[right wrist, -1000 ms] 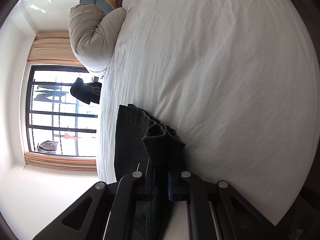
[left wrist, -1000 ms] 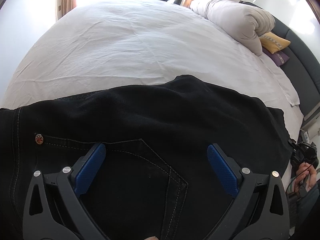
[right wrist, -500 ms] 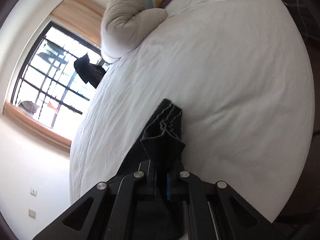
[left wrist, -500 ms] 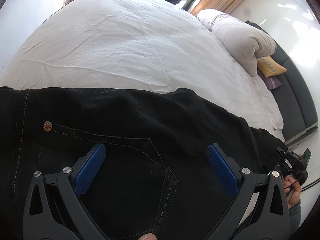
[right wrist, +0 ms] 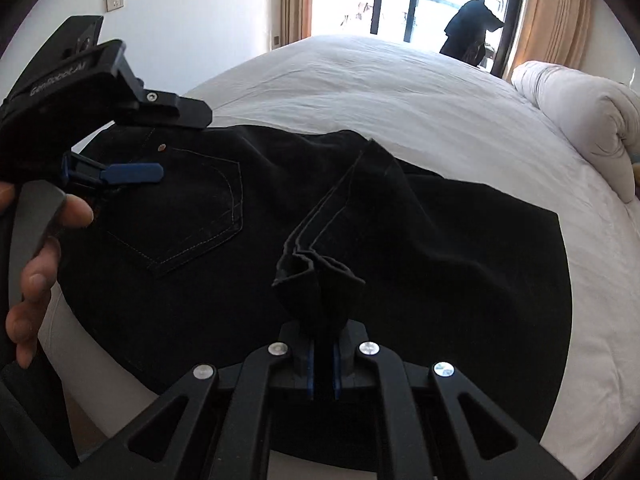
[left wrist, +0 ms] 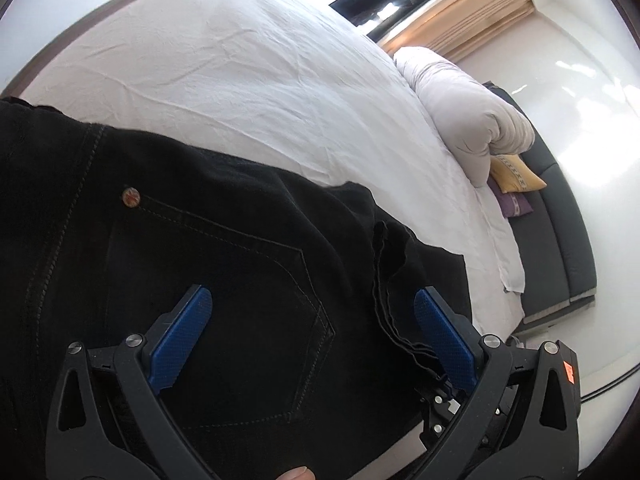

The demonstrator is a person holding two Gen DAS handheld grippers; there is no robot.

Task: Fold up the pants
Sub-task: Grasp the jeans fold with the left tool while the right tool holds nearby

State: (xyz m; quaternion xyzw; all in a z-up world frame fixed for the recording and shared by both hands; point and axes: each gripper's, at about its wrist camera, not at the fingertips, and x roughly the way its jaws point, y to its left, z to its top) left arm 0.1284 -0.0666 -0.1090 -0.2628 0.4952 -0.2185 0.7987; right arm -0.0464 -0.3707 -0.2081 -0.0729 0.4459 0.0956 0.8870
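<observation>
Black pants (left wrist: 224, 248) lie on the white bed, back pocket and a copper rivet facing up. My left gripper (left wrist: 312, 336) hovers open above the pocket, its blue pads (left wrist: 180, 336) wide apart and nothing between them. In the right wrist view the pants (right wrist: 460, 248) spread across the near part of the bed. My right gripper (right wrist: 323, 364) is shut on the bunched leg hems (right wrist: 320, 280), lifted and carried over the seat area. The left gripper (right wrist: 132, 174) shows at the left of that view, held by a hand (right wrist: 40, 256).
The white bed sheet (left wrist: 248, 80) stretches beyond the pants toward a window. A rolled duvet (left wrist: 468, 112) lies at the head end, with yellow and purple pillows (left wrist: 514, 176) and a dark headboard (left wrist: 560, 240) behind it. Dark clothing (right wrist: 468, 32) hangs by the window.
My right gripper swung across the bed with the leg hems, rolling upright, bringing the legs over the seat of the pants. My left gripper shifted a little and rolled, staying open.
</observation>
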